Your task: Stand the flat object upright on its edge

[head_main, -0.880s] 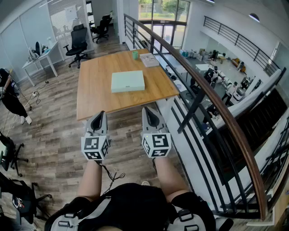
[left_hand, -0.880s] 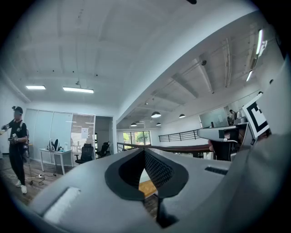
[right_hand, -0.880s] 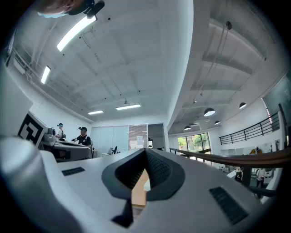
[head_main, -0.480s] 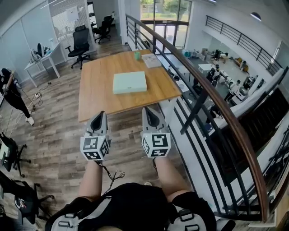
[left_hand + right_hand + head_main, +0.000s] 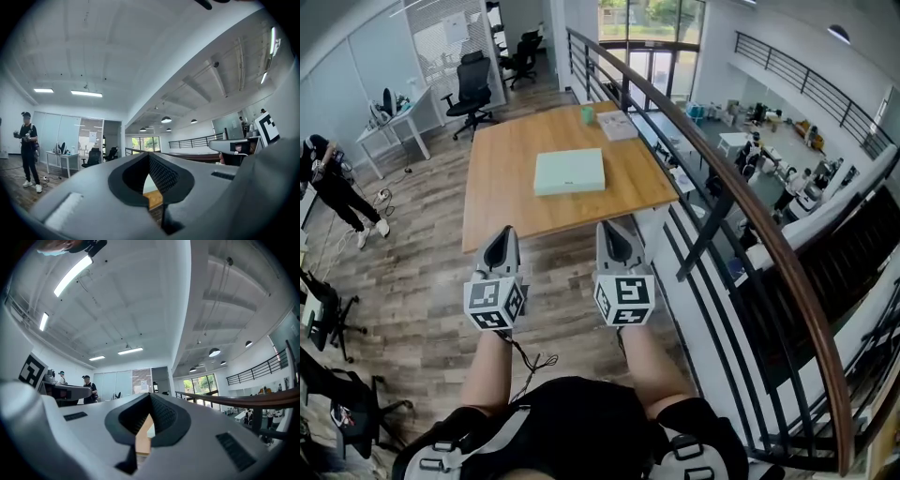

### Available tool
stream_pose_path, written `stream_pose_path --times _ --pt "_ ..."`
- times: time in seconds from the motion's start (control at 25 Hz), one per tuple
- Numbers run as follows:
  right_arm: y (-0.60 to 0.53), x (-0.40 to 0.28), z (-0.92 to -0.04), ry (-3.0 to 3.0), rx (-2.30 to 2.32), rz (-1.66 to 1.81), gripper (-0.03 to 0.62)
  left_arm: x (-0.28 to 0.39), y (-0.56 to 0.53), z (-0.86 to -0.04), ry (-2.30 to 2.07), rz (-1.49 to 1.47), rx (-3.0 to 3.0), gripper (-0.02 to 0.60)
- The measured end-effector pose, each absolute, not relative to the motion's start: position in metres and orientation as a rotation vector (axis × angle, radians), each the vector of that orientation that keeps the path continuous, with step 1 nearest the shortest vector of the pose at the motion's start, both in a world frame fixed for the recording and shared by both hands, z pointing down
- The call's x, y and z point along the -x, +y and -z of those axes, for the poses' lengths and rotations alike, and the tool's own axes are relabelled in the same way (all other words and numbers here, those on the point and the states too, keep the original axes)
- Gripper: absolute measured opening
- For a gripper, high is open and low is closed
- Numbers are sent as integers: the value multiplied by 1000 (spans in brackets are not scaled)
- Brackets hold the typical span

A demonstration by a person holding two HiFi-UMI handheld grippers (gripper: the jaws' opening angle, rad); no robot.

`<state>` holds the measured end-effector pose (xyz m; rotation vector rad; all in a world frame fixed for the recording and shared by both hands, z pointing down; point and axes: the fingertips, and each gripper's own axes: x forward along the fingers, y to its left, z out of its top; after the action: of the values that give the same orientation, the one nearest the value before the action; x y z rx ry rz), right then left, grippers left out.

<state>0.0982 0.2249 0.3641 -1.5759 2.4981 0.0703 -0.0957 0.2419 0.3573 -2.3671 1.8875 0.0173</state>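
A flat pale green box (image 5: 569, 172) lies on its broad face in the middle of the wooden table (image 5: 497, 197). Both grippers hang side by side in front of the table's near edge, well short of the box. The left gripper (image 5: 502, 241) is shut with nothing in it, and so is the right gripper (image 5: 610, 234). In the left gripper view the jaws (image 5: 150, 157) meet at the tips, with a sliver of the table and box seen through the gap below. The right gripper view shows its jaws (image 5: 151, 397) closed the same way.
A green cup (image 5: 586, 114) and a stack of papers (image 5: 617, 125) sit at the table's far end. A wooden handrail with black bars (image 5: 741, 216) runs along the right, over a drop to a lower floor. Office chairs (image 5: 473, 80) and a person (image 5: 337, 192) stand at the left.
The view has shifted slightly; both grippers keep their places in front of the table. The person at the left has walked further into view.
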Motion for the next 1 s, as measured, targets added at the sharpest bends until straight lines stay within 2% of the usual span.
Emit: stream_pose_path --times 0.2,0.56,1.0 --pt "212 -119 -366 2511 1542 -65 3 78 231 -355 1938 -50 2346 -3" --pt "186 -138 -373 2549 1515 -47 3 53 203 -363 1989 68 2238 -3" --pt "136 -129 -376 2574 1486 -71 3 52 150 -372 1980 67 2253 -3"
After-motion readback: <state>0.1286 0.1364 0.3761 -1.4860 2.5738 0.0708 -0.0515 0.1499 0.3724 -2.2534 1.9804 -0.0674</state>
